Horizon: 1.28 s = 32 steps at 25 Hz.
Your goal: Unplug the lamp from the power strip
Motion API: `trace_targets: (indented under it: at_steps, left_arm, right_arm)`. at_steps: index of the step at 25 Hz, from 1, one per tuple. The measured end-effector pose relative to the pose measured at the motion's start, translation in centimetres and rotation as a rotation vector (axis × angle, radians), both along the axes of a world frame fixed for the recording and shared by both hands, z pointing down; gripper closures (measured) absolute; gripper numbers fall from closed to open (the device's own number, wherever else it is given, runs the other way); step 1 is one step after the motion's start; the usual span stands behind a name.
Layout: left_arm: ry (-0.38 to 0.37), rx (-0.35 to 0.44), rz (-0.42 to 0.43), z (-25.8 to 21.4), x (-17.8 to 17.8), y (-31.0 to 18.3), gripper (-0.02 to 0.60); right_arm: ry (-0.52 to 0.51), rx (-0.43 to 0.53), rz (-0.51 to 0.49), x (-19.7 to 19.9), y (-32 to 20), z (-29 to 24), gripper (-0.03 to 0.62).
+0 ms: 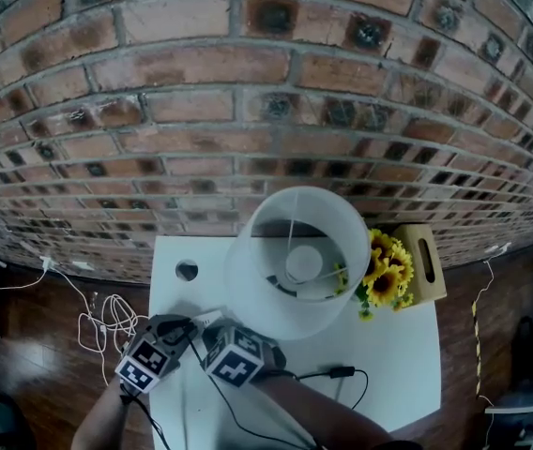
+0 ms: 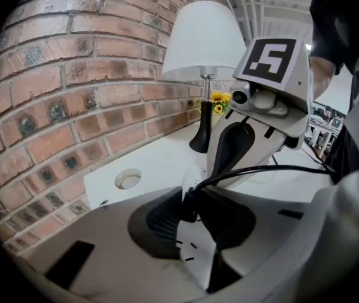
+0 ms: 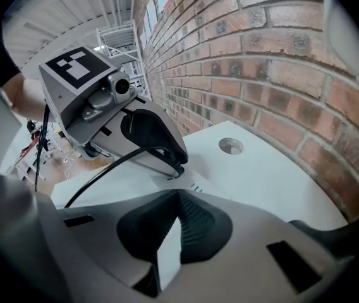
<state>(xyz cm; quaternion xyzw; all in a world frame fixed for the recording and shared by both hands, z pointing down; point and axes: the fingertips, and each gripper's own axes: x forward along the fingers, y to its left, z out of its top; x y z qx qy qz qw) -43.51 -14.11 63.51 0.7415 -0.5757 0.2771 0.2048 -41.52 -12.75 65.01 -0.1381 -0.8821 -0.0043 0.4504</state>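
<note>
Black moulded plastic is what the plug (image 2: 189, 202) appears to be made of. It is seated in the white power strip (image 2: 195, 252), which lies on the near left part of the white desk (image 1: 398, 345), well apart from the lamp (image 1: 295, 251) that stands by the brick wall (image 1: 248, 111).

The plug is pinched between the pads of the left hand-held gripper (image 2: 195, 223), and its cord (image 2: 274, 168) is led out to the right of the jaws. The right hand-held gripper (image 3: 170, 229) is closed on an edge of the power strip, just beside the left one; a wedge of white casing can be seen between its pads.

The plug is judged to be small, light and rigid, held in the socket only by the friction of its prongs. It is best taken by its body, as it is now, and not by the cord, which is thin and limp and could be strained where it enters the plug.

The strip is also judged to be light and smooth-sided, so it would probably be lifted along with the plug unless it is held down. A straight pull away from the socket face is called for, since a slanted one could bind the prongs. Slack is seen in the cord across the desk, so the lamp should not be tugged.
</note>
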Motion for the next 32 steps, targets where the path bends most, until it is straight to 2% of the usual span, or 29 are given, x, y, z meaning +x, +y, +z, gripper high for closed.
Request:
trace_targets:
  at_steps: [5, 9, 12, 20, 21, 23, 25, 27, 29, 32]
  left_arm:
    - [0.005, 0.002, 0.029, 0.0, 0.4, -0.2, 0.483]
    - [0.01, 0.013, 0.013, 0.0, 0.4, -0.3, 0.483]
    - [0.028, 0.027, -0.013, -0.1, 0.1, -0.2, 0.485]
    - [0.025, 0.043, -0.035, -0.2, 0.0, -0.3, 0.488]
    - [0.031, 0.064, -0.044, -0.7, -0.1, -0.3, 0.488]
    - [0.058, 0.169, -0.083, -3.5, -1.0, -1.2, 0.49]
    - [0.016, 0.242, -0.069, -6.7, -1.8, -2.7, 0.492]
    - [-0.054, 0.223, 0.006, -7.9, -1.0, -3.7, 0.492]
    - [-0.032, 0.189, 0.014, -7.5, -0.5, -3.2, 0.492]
    - [0.004, 0.18, -0.028, -6.7, -0.9, -2.4, 0.492]
  right_arm:
    - [-0.02, -0.007, -0.027, -0.5, 0.3, -0.2, 0.599]
    - [-0.051, -0.114, 0.047, -0.7, 0.1, -0.4, 0.594]
    - [-0.048, -0.099, 0.035, -0.8, 0.1, -0.3, 0.592]
    - [-0.033, -0.159, 0.113, -0.9, 0.0, -0.4, 0.593]
    - [-0.03, -0.165, 0.118, -0.8, 0.0, -0.4, 0.592]
    - [-0.032, -0.173, 0.128, -0.8, -0.1, -0.3, 0.593]
    - [-0.041, -0.173, 0.146, -0.7, -0.5, -0.2, 0.592]
    - [-0.051, -0.179, 0.164, -0.6, -0.5, -0.2, 0.592]
    - [-0.051, -0.196, 0.167, -0.6, -0.2, -0.2, 0.592]
    - [-0.045, -0.21, 0.161, -0.7, -0.1, -0.3, 0.592]
